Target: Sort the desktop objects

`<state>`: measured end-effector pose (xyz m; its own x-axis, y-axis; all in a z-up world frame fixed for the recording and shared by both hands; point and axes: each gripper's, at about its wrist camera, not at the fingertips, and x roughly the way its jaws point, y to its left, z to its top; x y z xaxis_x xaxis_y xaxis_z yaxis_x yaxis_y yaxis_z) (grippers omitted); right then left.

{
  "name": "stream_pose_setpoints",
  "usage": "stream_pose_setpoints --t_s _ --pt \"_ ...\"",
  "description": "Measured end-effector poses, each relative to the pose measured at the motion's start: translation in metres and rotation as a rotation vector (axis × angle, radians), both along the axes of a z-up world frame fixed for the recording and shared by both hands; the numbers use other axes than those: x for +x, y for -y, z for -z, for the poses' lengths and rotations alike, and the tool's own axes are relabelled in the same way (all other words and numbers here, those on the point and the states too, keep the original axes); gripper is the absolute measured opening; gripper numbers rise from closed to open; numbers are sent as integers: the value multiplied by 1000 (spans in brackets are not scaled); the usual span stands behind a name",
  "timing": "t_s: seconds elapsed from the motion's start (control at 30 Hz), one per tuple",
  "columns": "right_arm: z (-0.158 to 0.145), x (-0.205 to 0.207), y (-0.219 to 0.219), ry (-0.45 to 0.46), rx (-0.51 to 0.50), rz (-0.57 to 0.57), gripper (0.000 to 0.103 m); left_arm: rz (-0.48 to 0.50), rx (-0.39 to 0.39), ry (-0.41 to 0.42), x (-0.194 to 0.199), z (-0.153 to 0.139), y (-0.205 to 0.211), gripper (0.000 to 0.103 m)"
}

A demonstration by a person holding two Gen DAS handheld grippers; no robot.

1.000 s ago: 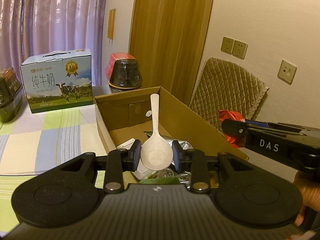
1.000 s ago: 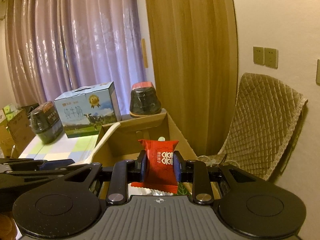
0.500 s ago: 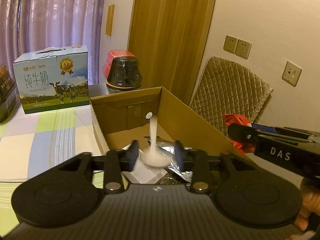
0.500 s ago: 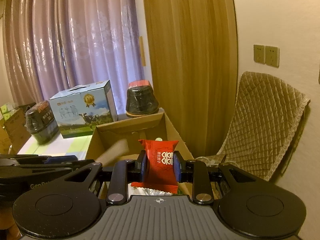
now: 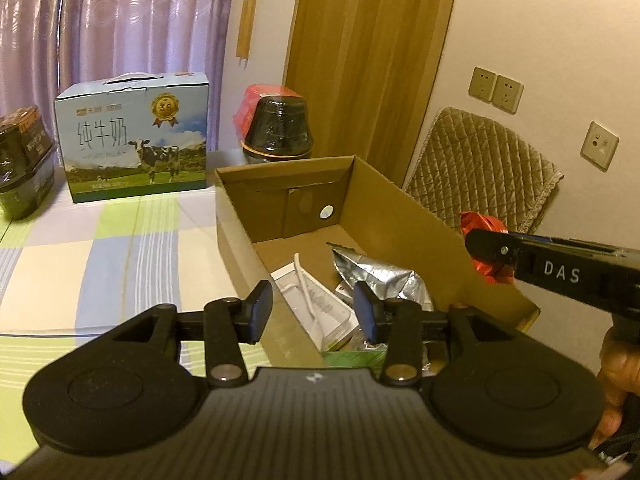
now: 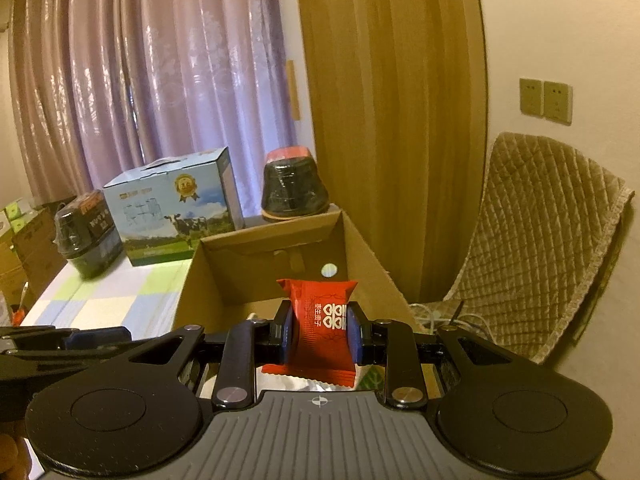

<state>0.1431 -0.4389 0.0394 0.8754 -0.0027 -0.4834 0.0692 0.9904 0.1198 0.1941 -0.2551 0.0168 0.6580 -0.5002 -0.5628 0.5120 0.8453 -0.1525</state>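
Holding a red packet (image 6: 323, 332) pinched in its closed jaws, the right gripper (image 6: 320, 336) hangs over the box (image 6: 372, 264); best bring it well inside the walls before letting go. The left gripper (image 5: 313, 312) stands wide apart, empty. In the box: spoon (image 5: 306, 294), silver pouch (image 5: 378, 276), white card (image 5: 334, 312).

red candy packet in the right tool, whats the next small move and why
Probably ease the right tool a little forward over the cardboard box and open it. It is shut on the red candy packet at the box's near end, and the left tool is open, with the white spoon lying in the box.
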Motion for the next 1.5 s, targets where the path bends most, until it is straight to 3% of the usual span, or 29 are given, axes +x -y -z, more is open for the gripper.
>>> stream_pose_setpoints --t_s 0.5,0.83,1.0,1.07,1.13,1.5 --pt "-7 5 -10 11 -5 -19 25 -16 -5 -10 -2 -2 -8 47" --pt "-8 11 -14 13 -11 -30 25 -22 -7 -10 0 -3 -12 63" --pt "-9 21 -17 3 -10 -42 25 -66 -25 4 2 -4 -22 78" --pt "-9 27 -17 -8 7 -67 30 -81 -31 -4 4 -2 -26 80" --pt "-12 26 -14 16 14 -48 62 -89 -24 -7 4 0 -30 82" --pt "-13 2 1 17 68 3 69 -112 -19 -9 -11 0 -42 98"
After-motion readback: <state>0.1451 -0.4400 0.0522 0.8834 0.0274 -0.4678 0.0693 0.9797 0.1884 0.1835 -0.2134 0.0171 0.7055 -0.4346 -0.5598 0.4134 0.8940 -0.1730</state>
